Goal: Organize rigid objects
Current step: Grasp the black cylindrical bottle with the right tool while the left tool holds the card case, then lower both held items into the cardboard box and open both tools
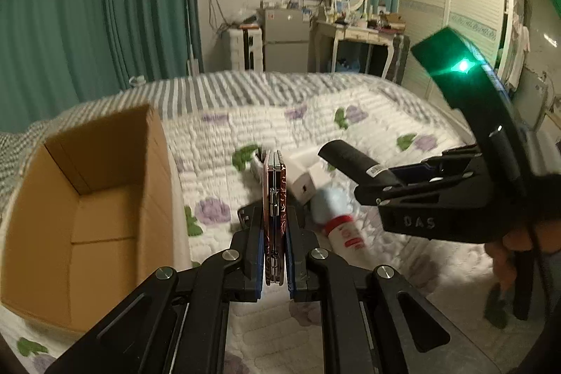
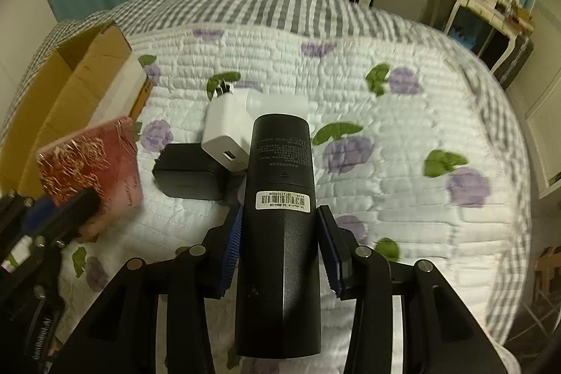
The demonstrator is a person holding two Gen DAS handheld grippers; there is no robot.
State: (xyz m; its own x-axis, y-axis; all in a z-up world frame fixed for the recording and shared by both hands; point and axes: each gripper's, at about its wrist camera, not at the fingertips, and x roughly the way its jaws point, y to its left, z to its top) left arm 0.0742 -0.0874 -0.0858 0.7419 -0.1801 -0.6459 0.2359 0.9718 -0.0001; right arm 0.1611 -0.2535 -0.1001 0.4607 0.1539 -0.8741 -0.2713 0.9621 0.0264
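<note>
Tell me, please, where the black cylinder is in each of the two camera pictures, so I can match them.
Left wrist view: the black cylinder is at the right of centre, sticking out leftward from the right gripper, above the bed.
Right wrist view: the black cylinder fills the lower centre, gripped between the two fingers and pointing away from the camera.
Shared landmark: the cardboard box, at the left in both views.

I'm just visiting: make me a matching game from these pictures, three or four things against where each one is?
Things:
1. red case
2. black bottle
3. white charger
4. cardboard box

Places:
A. lying on the quilt
B. in the right gripper
C. open at the bed's left edge
D. in the left gripper

Pairs: 1-D, 2-B, 3-A, 4-C
</note>
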